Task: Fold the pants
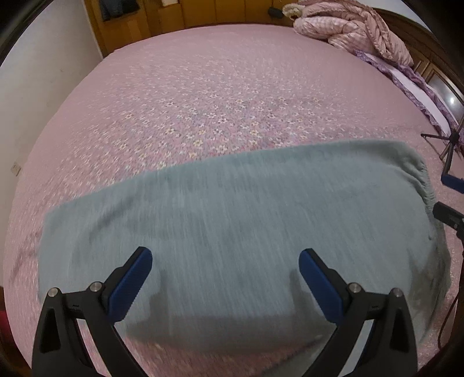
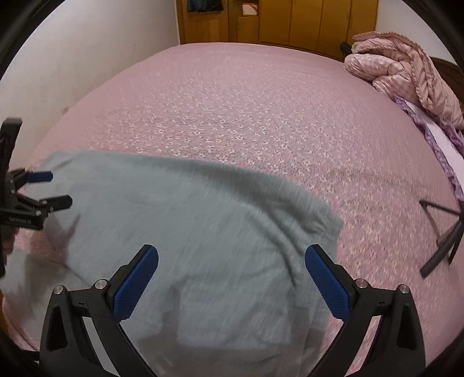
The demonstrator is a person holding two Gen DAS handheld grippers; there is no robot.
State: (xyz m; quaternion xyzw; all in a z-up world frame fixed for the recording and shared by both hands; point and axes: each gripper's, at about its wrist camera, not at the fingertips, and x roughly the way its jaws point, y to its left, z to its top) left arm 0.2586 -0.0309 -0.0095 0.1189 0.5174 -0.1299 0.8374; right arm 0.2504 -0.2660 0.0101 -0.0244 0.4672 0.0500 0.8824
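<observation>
In the left wrist view the left gripper (image 1: 225,256) has its jaws spread wide with nothing between them, and the soft grey-green fleece pants (image 1: 232,220) lie flat and blurred directly ahead of and beneath the jaws, on the pink flower-patterned bed cover (image 1: 203,95); a crumpled pink quilted blanket (image 1: 356,26) sits far beyond the jaws to the right, and a black tripod (image 1: 448,145) stands off to the right. In the right wrist view the right gripper (image 2: 232,255) likewise holds its jaws wide apart and empty, the pants (image 2: 203,220) spread below and ahead of them, reaching left to where the left gripper (image 2: 56,188) hangs, its jaws parted
</observation>
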